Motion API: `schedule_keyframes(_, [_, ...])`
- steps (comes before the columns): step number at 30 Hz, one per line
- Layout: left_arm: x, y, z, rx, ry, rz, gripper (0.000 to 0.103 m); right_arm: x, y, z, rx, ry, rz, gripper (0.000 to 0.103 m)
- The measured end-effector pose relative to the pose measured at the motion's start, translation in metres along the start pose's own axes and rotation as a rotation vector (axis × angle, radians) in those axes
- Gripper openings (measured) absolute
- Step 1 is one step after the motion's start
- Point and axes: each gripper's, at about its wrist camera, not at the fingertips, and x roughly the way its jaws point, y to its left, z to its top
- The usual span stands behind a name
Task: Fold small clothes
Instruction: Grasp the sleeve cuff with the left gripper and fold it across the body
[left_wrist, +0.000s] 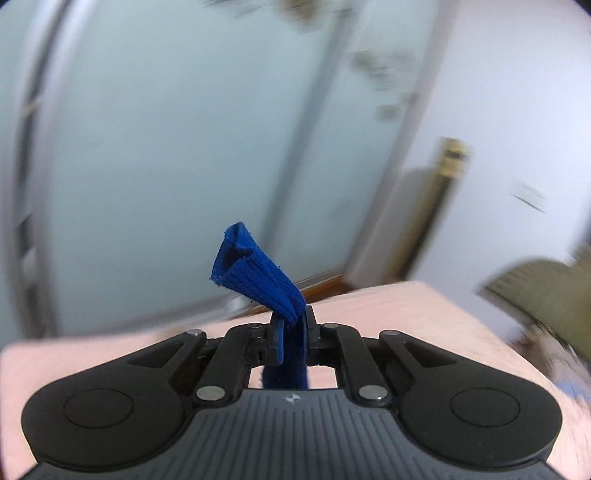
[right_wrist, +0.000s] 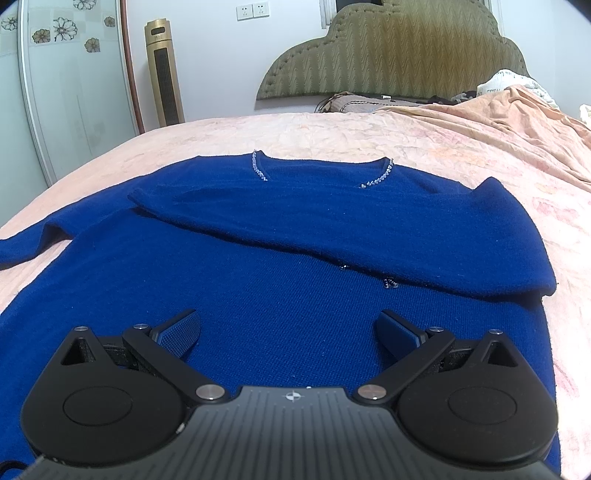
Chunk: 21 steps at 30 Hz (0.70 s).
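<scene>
Left tool clamped tight on a ribbed blue cuff, the cuff's end sticking up past the pads above the pink bedspread, background blurred. Right tool spread wide with nothing between its pads, poised just over the lower front of the blue sweater. Sweater lying flat on the bed, one sleeve folded across the chest, beaded neckline toward the green headboard, a tall gold tower heater by the wall

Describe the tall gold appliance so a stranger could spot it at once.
Start at the pink bed and look past its far left corner to the white wall. The tower unit stands there beside the flowered sliding door, the only slim gold column with a dark vertical grille.
</scene>
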Motion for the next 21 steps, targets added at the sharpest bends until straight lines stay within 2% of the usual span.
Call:
schedule_keyframes(2, [-0.014,-0.045,-0.003,0.100,-0.018,-0.100,0.009,0.000,-0.001,0.000,0.007,-0.003,0.005,0.103])
schedule_keyframes(4, [-0.028,-0.092,-0.014,0.207,-0.004,-0.216,0.009,-0.002,-0.004,0.000,0.023,-0.012,0.013,0.103])
schedule_keyframes(8, [-0.048,-0.168,-0.056,0.347,0.118,-0.433,0.009,-0.012,-0.016,-0.001,0.119,-0.080,-0.012,0.102])
schedule_keyframes(10, [-0.062,-0.202,-0.089,0.405,0.169,-0.529,0.009,-0.021,-0.028,-0.003,0.202,-0.133,-0.038,0.103])
schedule_keyframes(13, [-0.085,-0.240,-0.137,0.535,0.203,-0.643,0.009,-0.034,-0.050,-0.008,0.320,-0.175,-0.060,0.103])
schedule_keyframes(17, [-0.101,-0.271,-0.198,0.701,0.323,-0.774,0.009,-0.052,-0.075,-0.012,0.387,-0.225,-0.138,0.103])
schedule_keyframes(19, [-0.102,-0.281,-0.220,0.782,0.394,-0.806,0.012,-0.061,-0.085,-0.013,0.410,-0.254,-0.167,0.103])
schedule_keyframes(21, [-0.102,-0.281,-0.235,0.855,0.472,-0.849,0.021,-0.067,-0.095,-0.016,0.439,-0.276,-0.189,0.103])
